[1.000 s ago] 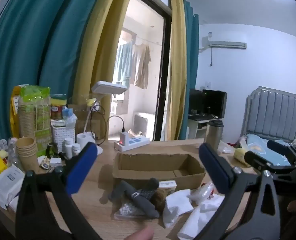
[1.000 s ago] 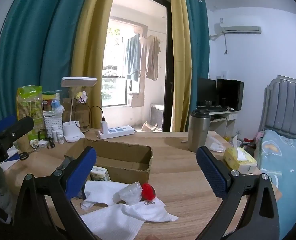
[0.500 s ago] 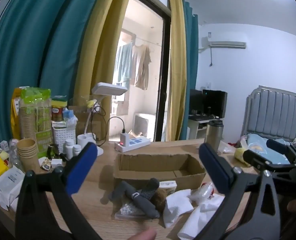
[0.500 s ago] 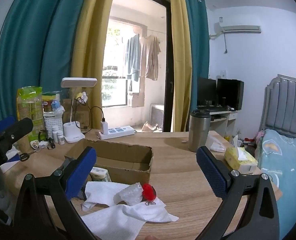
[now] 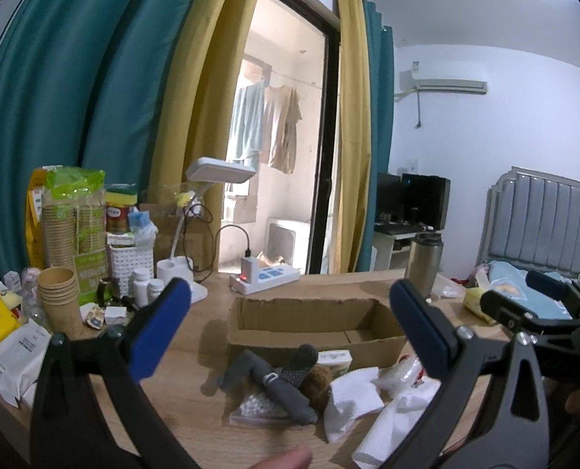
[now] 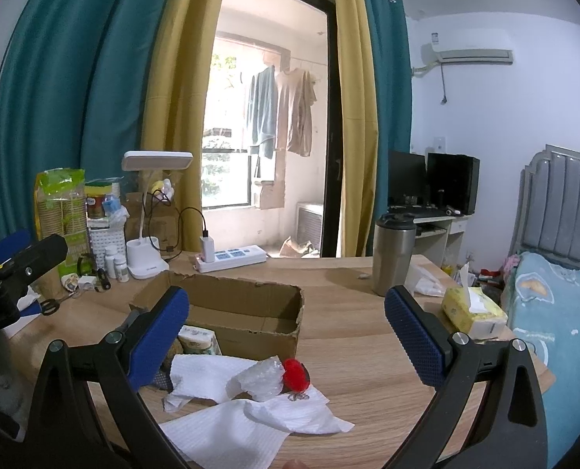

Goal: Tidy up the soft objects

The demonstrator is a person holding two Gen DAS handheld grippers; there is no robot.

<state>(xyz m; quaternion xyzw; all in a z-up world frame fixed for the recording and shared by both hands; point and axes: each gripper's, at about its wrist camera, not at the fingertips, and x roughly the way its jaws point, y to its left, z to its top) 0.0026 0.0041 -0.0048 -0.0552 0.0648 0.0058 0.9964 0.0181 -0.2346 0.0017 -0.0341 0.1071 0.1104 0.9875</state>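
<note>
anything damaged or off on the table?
The cardboard box has a ragged, torn rim with a flap bent outward at its left corner. The soft items, grey socks and white tissues, lie in a loose heap in front of it, not inside.

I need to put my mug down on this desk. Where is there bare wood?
Bare wood lies between the cardboard box and the steel tumbler, running toward the tissue pack. In front of the box, white paper towels and gray socks crowd it; the back-left corner by the desk lamp is packed.
</note>
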